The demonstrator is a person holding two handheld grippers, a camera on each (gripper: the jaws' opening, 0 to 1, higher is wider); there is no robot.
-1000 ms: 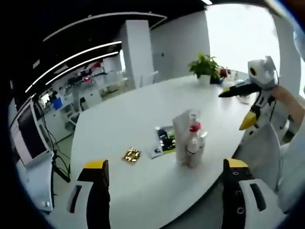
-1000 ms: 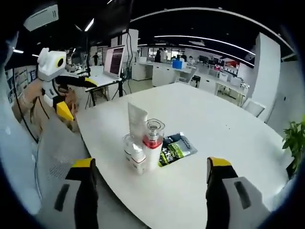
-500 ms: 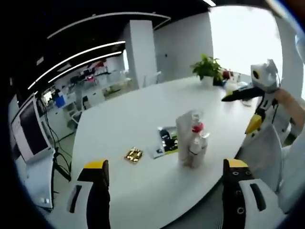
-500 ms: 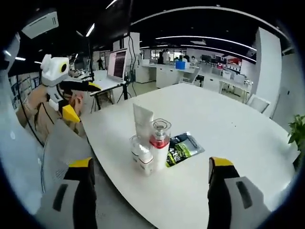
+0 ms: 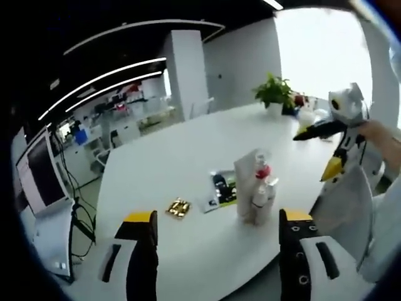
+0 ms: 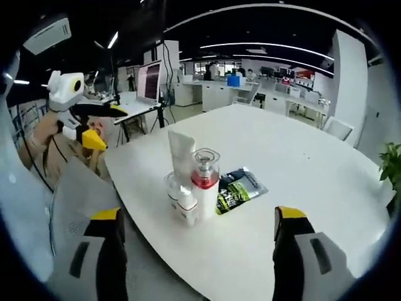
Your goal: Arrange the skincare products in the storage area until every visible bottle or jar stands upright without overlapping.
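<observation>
Near the table's edge stands a tight cluster of skincare products: a white tube (image 5: 245,182) (image 6: 182,152), a clear bottle with a red collar (image 5: 262,172) (image 6: 204,180) and a small white bottle (image 5: 259,200) (image 6: 180,202), all upright and touching. A green and black sachet (image 5: 220,187) (image 6: 239,188) lies flat behind them. My left gripper (image 5: 217,217) is open, well short of the cluster, and comes into the right gripper view at the left (image 6: 105,125). My right gripper (image 6: 198,214) is open on the opposite side and appears in the left gripper view (image 5: 322,149).
A small gold packet (image 5: 178,207) lies left of the sachet on the white table (image 5: 169,157) (image 6: 301,169). A potted plant (image 5: 274,91) stands at the table's far end. A grey chair back (image 5: 341,200) (image 6: 75,194) sits by the edge. A monitor on a stand (image 6: 149,80) is beyond.
The left gripper's jaws have drawn a little closer together, still open. Both views have drifted slightly; the products have not moved.
</observation>
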